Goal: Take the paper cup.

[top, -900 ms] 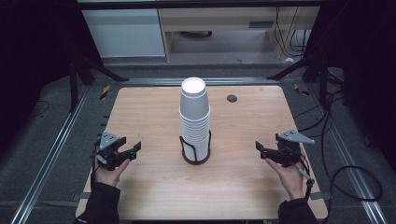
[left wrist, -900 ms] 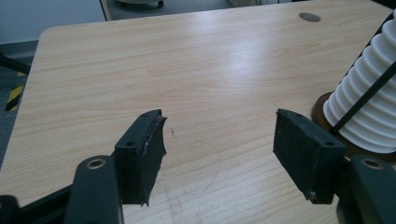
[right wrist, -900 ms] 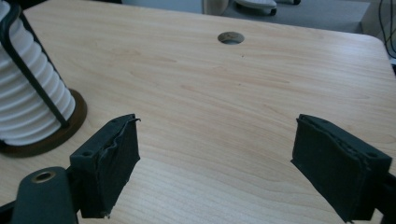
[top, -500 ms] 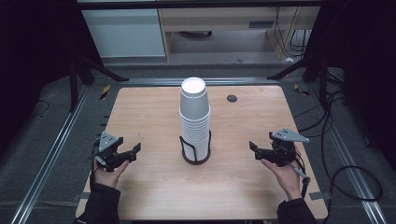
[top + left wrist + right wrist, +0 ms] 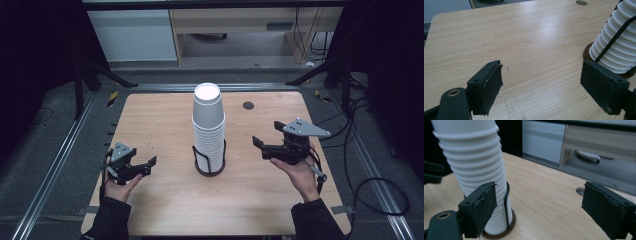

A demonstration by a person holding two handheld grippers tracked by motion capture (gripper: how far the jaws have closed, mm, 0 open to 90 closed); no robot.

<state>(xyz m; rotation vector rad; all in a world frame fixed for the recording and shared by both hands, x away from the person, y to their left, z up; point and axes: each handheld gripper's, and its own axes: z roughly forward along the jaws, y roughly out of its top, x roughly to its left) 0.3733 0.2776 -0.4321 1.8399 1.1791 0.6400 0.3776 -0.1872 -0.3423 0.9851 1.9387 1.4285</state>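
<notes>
A tall stack of white paper cups (image 5: 208, 125) stands in a dark wire holder (image 5: 210, 161) at the middle of the wooden table (image 5: 160, 115). My left gripper (image 5: 148, 164) is held low at the left of the stack, open and empty, about a hand's width from the holder. The stack (image 5: 615, 47) shows at the right edge of the left gripper view, beyond my left gripper (image 5: 541, 87). My right gripper (image 5: 259, 145) is raised to the right of the stack, open, its jaws pointing at the cups. In the right gripper view the stack (image 5: 477, 170) rises behind my right gripper (image 5: 539, 210).
A small round dark grommet (image 5: 248, 105) sits in the table's far right part. Metal rails (image 5: 60, 150) run along both sides of the table, and cables (image 5: 365, 150) lie on the floor at the right. Cabinets (image 5: 135, 35) stand beyond the far edge.
My right gripper has moved left toward the cup stack and risen a little. My left gripper has stayed in place.
</notes>
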